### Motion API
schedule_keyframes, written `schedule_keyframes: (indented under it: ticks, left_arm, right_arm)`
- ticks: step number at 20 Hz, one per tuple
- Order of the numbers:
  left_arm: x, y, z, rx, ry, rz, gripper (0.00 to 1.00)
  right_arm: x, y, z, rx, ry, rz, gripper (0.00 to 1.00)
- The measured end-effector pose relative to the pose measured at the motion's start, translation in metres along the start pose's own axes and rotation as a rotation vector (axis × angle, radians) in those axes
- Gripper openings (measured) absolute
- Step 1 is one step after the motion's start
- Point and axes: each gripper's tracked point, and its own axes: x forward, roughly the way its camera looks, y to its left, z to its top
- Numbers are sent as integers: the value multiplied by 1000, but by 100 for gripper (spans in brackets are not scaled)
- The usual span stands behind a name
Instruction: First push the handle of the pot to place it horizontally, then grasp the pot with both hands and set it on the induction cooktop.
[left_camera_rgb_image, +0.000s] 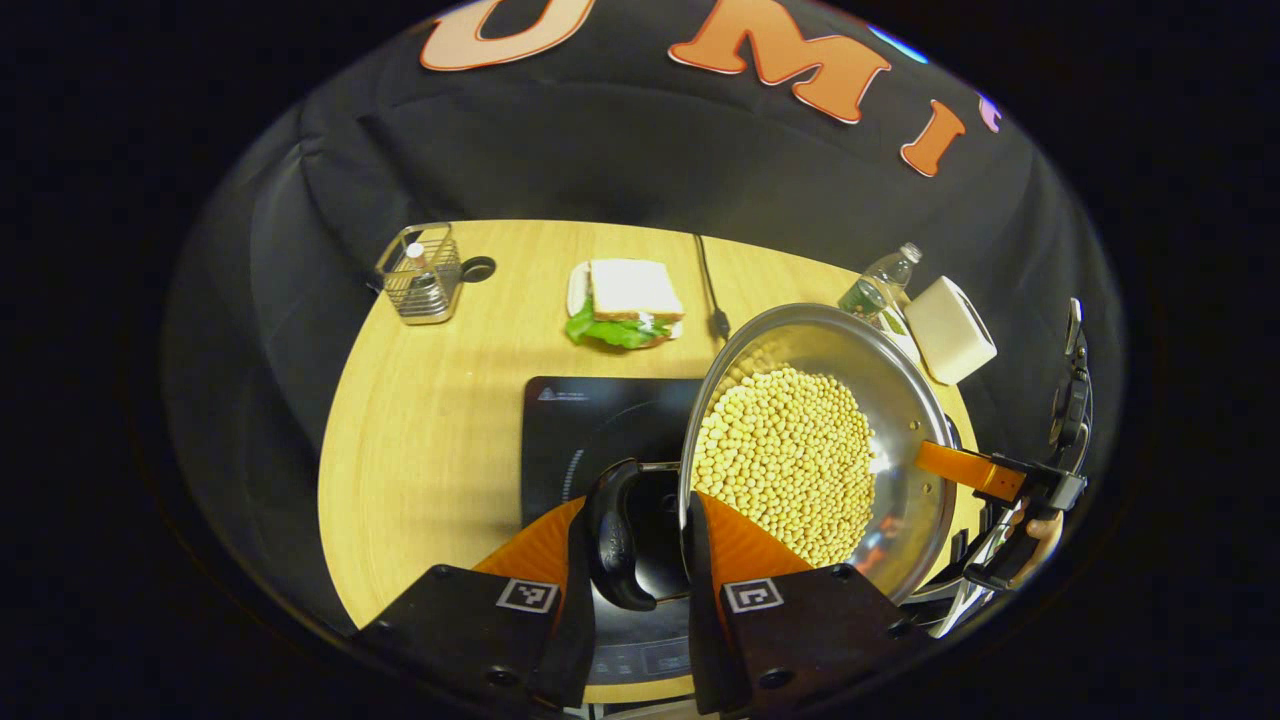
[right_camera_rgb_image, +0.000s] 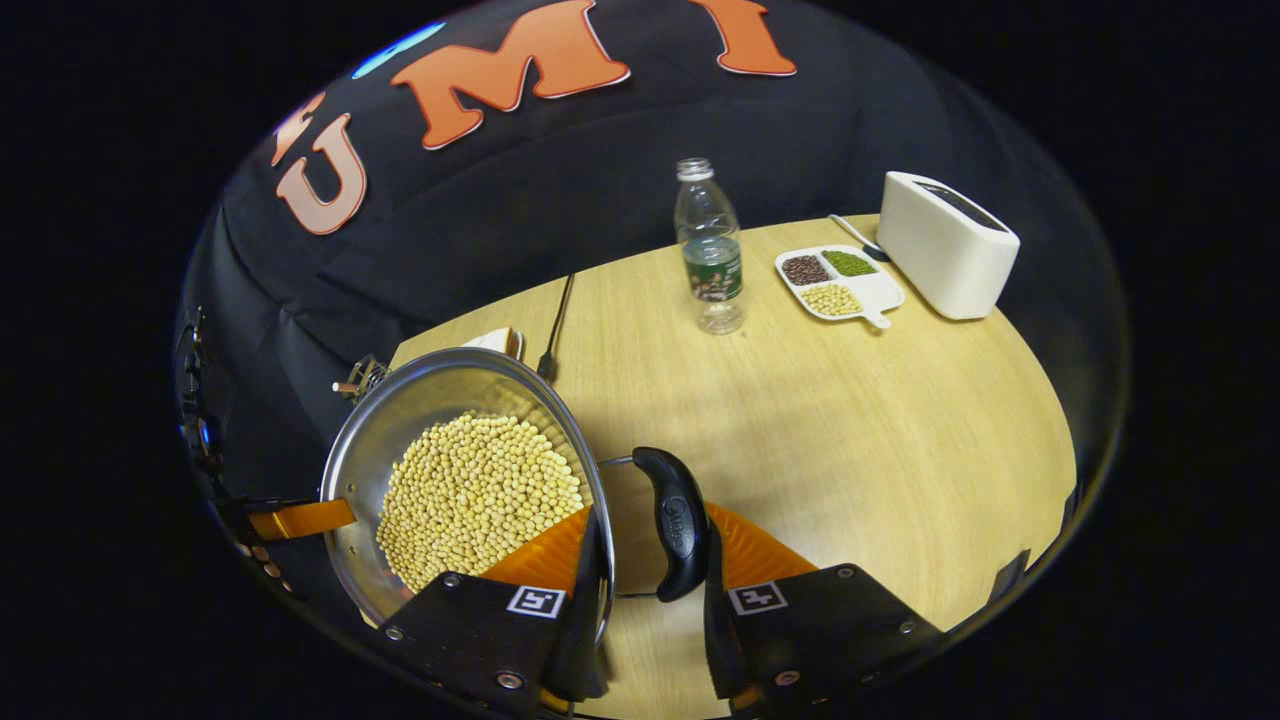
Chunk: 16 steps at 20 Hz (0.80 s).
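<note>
- Two grippers carry a round steel pot (left_camera_rgb_image: 815, 450) of pale yellow beans, lifted and tilted above the wooden table (left_camera_rgb_image: 440, 420).
- Left gripper (left_camera_rgb_image: 645, 545) has its jaws on either side of a black loop handle (left_camera_rgb_image: 612, 535), beside the rim; whether both fingers press it, I cannot tell.
- Right gripper (right_camera_rgb_image: 650, 555) likewise brackets the opposite black handle (right_camera_rgb_image: 678, 520); firm contact is unclear.
- Below the pot's left side lies the black induction cooktop (left_camera_rgb_image: 590, 425).
- Farther back: a sandwich with lettuce (left_camera_rgb_image: 625, 303), a clear plastic bottle (right_camera_rgb_image: 709, 245), a white toaster (right_camera_rgb_image: 945, 258).

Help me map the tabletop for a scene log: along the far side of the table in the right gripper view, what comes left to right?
Black power cable → clear plastic water bottle → white divided dish of beans → white toaster.
</note>
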Motion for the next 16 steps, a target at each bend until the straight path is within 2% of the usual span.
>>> schedule_keyframes:
  ticks: [3, 4, 5, 14, 16]
  left_arm:
    - [0, 26, -9, -23, 18, 9, 46]
    - [1, 31, -11, -32, 25, 10, 46]
    - [3, 37, -12, -39, 30, 9, 47]
    - [16, 56, -17, -41, 53, 16, 46]
    - [15, 56, -18, -43, 62, 22, 49]
  right_arm:
    - [11, 24, -11, -8, 25, 4, 45]
    - [14, 30, -13, -11, 31, 3, 41]
    - [17, 33, -16, -13, 38, 3, 45]
    - [30, 48, -32, -3, 82, -11, 46]
    - [29, 49, -38, 1, 94, -9, 49]
